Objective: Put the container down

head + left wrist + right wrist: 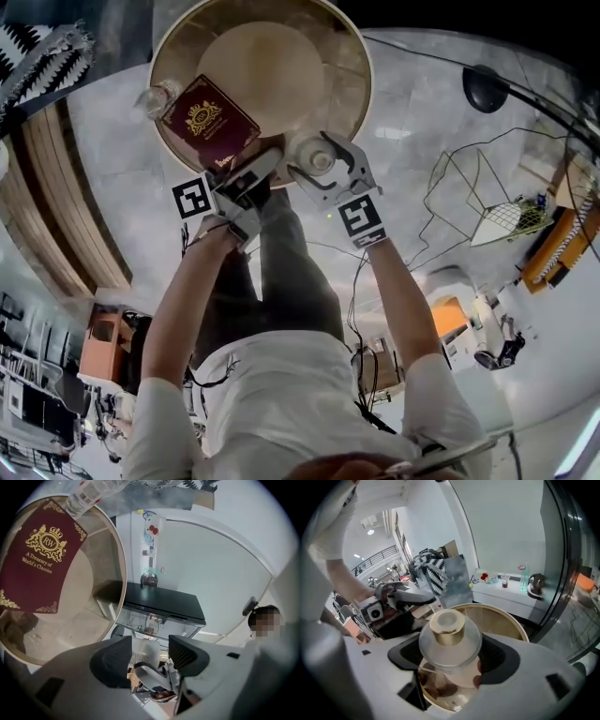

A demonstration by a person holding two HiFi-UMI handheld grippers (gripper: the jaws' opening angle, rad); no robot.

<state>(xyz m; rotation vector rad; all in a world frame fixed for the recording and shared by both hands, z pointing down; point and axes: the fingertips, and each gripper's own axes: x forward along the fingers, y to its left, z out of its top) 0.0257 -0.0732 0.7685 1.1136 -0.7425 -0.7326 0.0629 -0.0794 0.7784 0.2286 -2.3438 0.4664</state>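
Note:
My right gripper [322, 167] is shut on a clear glass container [312, 157] with a gold lid, at the near rim of the round tan table [352, 56]. In the right gripper view the container [450, 639] sits between the jaws of the right gripper [452, 657], over the table's edge [506, 620]; I cannot tell whether it touches. My left gripper [246, 180] is just to its left, by a maroon book [210, 122]. In the left gripper view the left gripper [150, 658] is open with nothing between the jaws, and the book [35, 559] lies on the table.
A clear plastic bottle [155, 98] lies on the table's left side, next to the book. A wire-frame stand [487, 206] and a black dome [485, 86] are on the floor to the right. A black-topped glass cabinet [159, 604] stands beyond the table.

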